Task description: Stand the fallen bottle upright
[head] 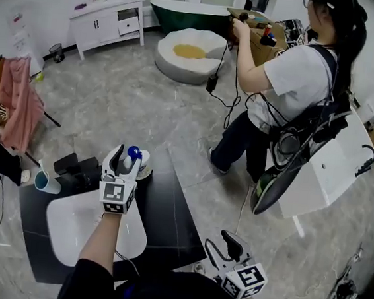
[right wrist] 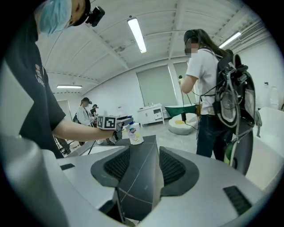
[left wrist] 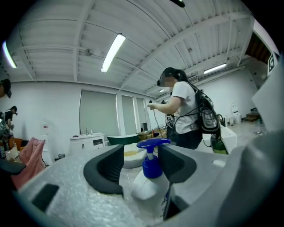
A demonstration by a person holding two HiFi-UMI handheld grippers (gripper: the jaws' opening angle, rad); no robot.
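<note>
A white pump bottle [head: 135,159] with a blue pump head stands upright on the black counter [head: 166,216], near its far edge. My left gripper [head: 124,162] is level around it. In the left gripper view the bottle [left wrist: 151,177] stands between the two dark pads, with a gap showing beside the left pad [left wrist: 108,170]; my left gripper [left wrist: 140,166] is open. The right gripper view shows the same bottle [right wrist: 134,133] upright at the counter's far end. My right gripper [head: 228,244] hangs low at the counter's near right corner, open and holding nothing [right wrist: 140,166].
A white basin [head: 92,225] is set in the counter behind the left hand. A pale blue cup [head: 45,182] stands at the left. A person with a backpack [head: 293,84] stands to the right, near a white sink [head: 334,168]. A white beanbag [head: 187,52] lies farther off.
</note>
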